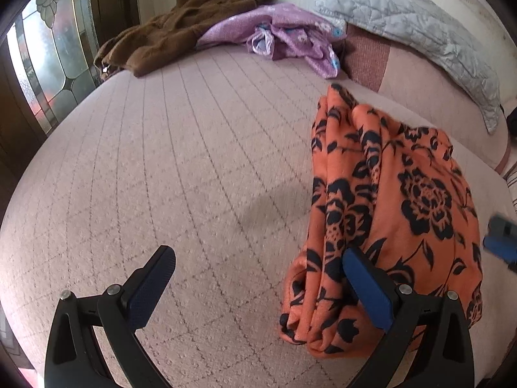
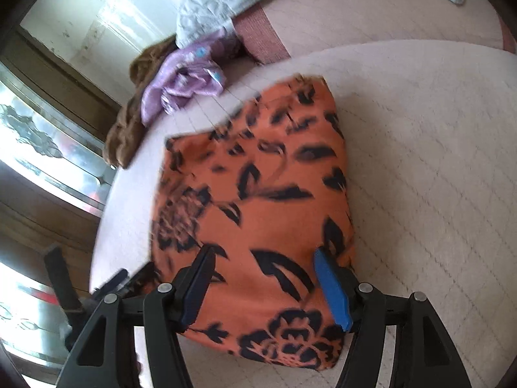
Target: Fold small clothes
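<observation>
On the bed (image 1: 194,148), folded orange garment (image 2: 258,194) sits between my right gripper's (image 2: 268,281) spread jaws; left gripper (image 1: 258,287) spread, empty. Next: set aside, fetch another.

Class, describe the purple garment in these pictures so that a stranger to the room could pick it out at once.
Start at the pink quilted bed and look to its far edge. There a brown garment lies on one side and a grey pillow on the other. Between them is the purple garment, crumpled, and the only one with pale flowers and blue dots.
</observation>
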`<state>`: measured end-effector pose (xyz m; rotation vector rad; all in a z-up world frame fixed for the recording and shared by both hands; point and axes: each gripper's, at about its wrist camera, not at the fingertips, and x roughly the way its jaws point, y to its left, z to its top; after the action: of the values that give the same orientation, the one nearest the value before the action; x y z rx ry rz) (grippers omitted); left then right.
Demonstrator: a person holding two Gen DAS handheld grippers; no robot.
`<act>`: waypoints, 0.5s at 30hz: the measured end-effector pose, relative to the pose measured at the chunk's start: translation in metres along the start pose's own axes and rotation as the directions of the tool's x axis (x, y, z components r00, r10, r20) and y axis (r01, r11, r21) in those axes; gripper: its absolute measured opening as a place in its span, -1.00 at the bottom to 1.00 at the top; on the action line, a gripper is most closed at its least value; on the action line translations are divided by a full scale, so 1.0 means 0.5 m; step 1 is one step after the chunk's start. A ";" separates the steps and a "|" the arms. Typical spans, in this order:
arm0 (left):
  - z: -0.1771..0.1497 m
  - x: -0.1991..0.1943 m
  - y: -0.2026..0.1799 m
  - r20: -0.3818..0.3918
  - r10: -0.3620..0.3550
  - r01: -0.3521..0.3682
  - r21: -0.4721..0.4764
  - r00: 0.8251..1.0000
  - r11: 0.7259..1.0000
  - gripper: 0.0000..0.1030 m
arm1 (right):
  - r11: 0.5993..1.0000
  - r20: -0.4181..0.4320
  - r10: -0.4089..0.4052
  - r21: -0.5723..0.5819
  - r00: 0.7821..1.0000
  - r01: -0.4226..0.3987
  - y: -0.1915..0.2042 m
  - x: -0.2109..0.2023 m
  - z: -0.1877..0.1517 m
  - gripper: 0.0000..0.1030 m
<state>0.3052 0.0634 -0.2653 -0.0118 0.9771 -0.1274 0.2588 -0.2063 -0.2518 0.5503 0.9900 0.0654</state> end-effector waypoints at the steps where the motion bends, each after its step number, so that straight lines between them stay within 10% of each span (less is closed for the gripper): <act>1: 0.003 0.001 -0.002 0.000 -0.004 0.004 -0.002 1.000 1.000 1.00 | 1.000 0.020 -0.002 -0.002 1.000 0.002 0.006 -0.007 0.014 0.31; 15: 0.000 0.025 -0.033 -0.030 -0.007 0.009 0.041 1.000 0.999 1.00 | 0.989 -0.027 -0.146 0.010 0.989 0.146 0.031 0.096 0.119 0.28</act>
<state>0.3106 0.0457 -0.2744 0.0243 1.0043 -0.1556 0.3365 -0.2031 -0.2567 0.4876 1.0538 -0.0646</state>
